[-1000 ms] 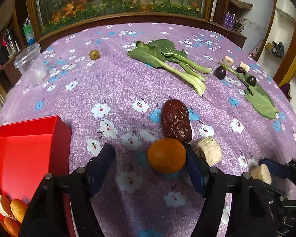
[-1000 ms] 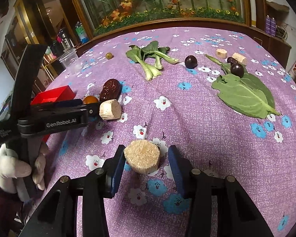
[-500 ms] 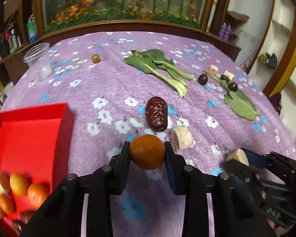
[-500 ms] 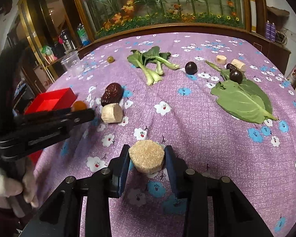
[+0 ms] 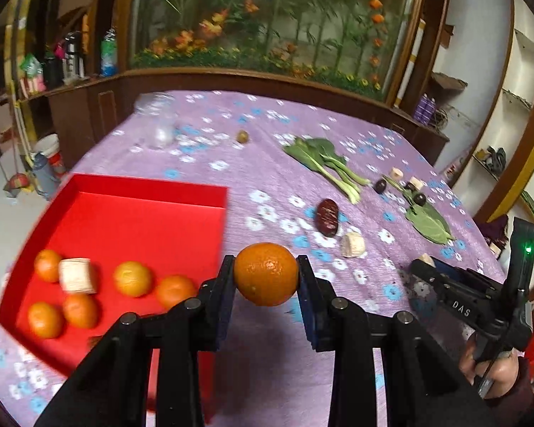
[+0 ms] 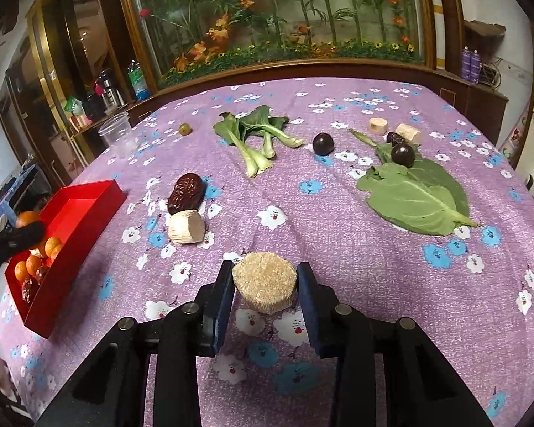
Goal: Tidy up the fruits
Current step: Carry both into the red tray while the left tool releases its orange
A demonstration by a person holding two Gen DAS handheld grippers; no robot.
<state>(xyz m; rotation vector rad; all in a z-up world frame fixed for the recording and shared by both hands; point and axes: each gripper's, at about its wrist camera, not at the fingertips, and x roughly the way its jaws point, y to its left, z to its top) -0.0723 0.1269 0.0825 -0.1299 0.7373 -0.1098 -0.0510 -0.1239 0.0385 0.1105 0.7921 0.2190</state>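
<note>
My left gripper (image 5: 266,275) is shut on an orange (image 5: 266,273) and holds it in the air just right of the red tray (image 5: 142,224). The tray holds several oranges (image 5: 132,279) and a beige chunk (image 5: 76,275). My right gripper (image 6: 264,286) is shut on a beige cylindrical chunk (image 6: 264,280) just above the purple cloth. The right gripper also shows in the left wrist view (image 5: 423,265). The tray also shows in the right wrist view (image 6: 76,210), at the left.
On the cloth lie a dark red date (image 6: 185,192), a beige chunk (image 6: 186,226), bok choy (image 6: 254,135), two dark plums (image 6: 323,143), a green leaf (image 6: 416,197), two small beige pieces (image 6: 378,125), a green olive (image 6: 184,128) and a plastic cup (image 6: 118,135).
My left gripper closed on the orange, lifted it off the cloth and carried it left toward the red tray. My right gripper closed on the beige chunk and stayed in place.
</note>
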